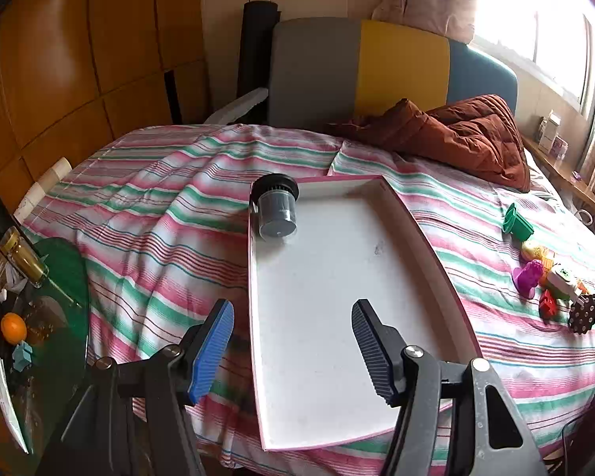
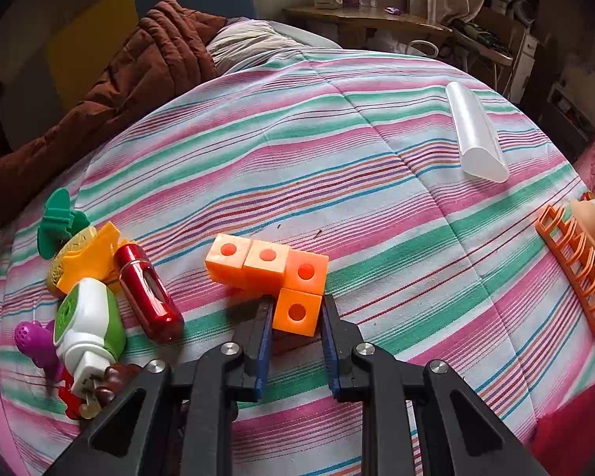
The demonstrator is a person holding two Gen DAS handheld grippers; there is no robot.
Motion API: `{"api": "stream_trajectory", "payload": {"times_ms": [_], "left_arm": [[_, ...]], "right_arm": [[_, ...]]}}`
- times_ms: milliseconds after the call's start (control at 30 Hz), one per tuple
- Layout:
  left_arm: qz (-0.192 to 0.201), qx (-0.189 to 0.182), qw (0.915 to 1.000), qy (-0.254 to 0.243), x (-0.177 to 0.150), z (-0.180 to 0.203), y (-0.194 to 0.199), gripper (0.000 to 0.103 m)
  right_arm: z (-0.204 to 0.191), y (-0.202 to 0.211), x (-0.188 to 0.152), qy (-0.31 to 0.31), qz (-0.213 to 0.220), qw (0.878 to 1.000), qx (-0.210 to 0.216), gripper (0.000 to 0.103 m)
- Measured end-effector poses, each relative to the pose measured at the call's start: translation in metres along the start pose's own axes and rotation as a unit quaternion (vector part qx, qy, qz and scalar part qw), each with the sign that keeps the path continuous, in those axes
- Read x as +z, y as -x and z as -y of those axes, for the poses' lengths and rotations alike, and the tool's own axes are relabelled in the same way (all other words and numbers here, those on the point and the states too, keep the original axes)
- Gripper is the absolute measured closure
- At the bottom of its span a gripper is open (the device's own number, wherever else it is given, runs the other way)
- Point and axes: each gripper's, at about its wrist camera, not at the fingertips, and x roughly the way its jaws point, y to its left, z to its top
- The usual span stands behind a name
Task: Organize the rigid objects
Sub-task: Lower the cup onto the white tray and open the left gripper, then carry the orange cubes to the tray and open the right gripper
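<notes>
A white tray with a pink rim lies on the striped bedspread; a dark cylindrical filter lies in its far left corner. My left gripper hovers open over the tray's near left edge, nothing between its fingers. In the right wrist view my right gripper is shut on the nearest cube of an L-shaped piece of orange linked cubes resting on the bedspread. A cluster of small toys lies at the left: a red cylinder, a green and white piece, a yellow piece.
A clear plastic cup lies on its side far right, an orange rack at the right edge. A brown quilt is heaped at the bed's head. A green glass table with a bottle and an orange stands left of the bed.
</notes>
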Motion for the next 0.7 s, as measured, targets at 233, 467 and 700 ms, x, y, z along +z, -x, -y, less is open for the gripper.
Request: {"api": "stream_trajectory", "payload": {"times_ms": [233,467,700], "left_arm": [[-0.001,0.001,1.0000,0.002,-0.004,-0.002,0.001,0.040],[-0.004,0.005,0.9999,0.009,-0.007,-0.010,-0.001,0.040],[-0.007,0.007,0.9999,0.014,-0.009,-0.017,-0.003,0.040]], "right_arm": [[0.002,0.000,0.002,-0.003,0.003,1.000,0.001,0.081],[0.004,0.021,0.006,-0.011,0.034,0.999,0.003,0.081],[-0.024,0.069,0.011,0.023,0.085,0.996,0.033,0.081]]}}
